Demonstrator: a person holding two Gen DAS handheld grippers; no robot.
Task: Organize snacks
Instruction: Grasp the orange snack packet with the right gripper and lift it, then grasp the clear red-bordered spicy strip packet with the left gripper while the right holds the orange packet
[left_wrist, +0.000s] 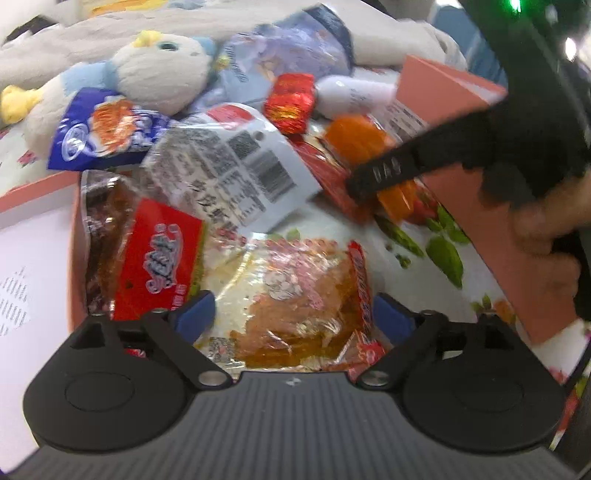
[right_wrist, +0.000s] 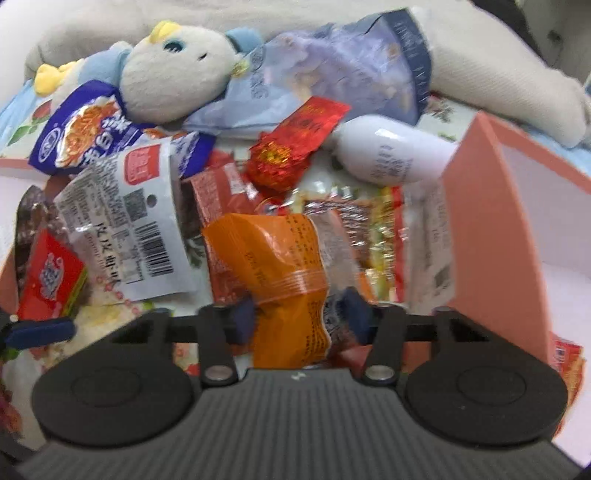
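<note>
- Between our right gripper's (right_wrist: 300, 322) blue pads (right_wrist: 242, 319): orange snack packet (right_wrist: 275, 266), crinkled film with a crimped seal band. Its long axis runs away from us, along the fingers. The jaws stand half closed around its near end; the left pad touches the film, but we cannot tell whether the right pad bears on it, so a firm grip is unconfirmed.
- Below our left gripper (left_wrist: 295, 314): clear-wrapped bread packet (left_wrist: 295, 291), soft and glossy, lying flat on the floral cloth (left_wrist: 443, 254). The jaws stand wide, released, straddling it without contact.
- Nearer hand for the orange packet: the right, in our judgement.
- Behind the heap: white label-backed bag (right_wrist: 125, 221), blue noodle packet (right_wrist: 85, 129), red foil sachet (right_wrist: 291, 147), smooth white bottle (right_wrist: 395, 151), plush toy (right_wrist: 177, 77).
- On the right: salmon-pink box (right_wrist: 495, 229), rigid card, white inside.
</note>
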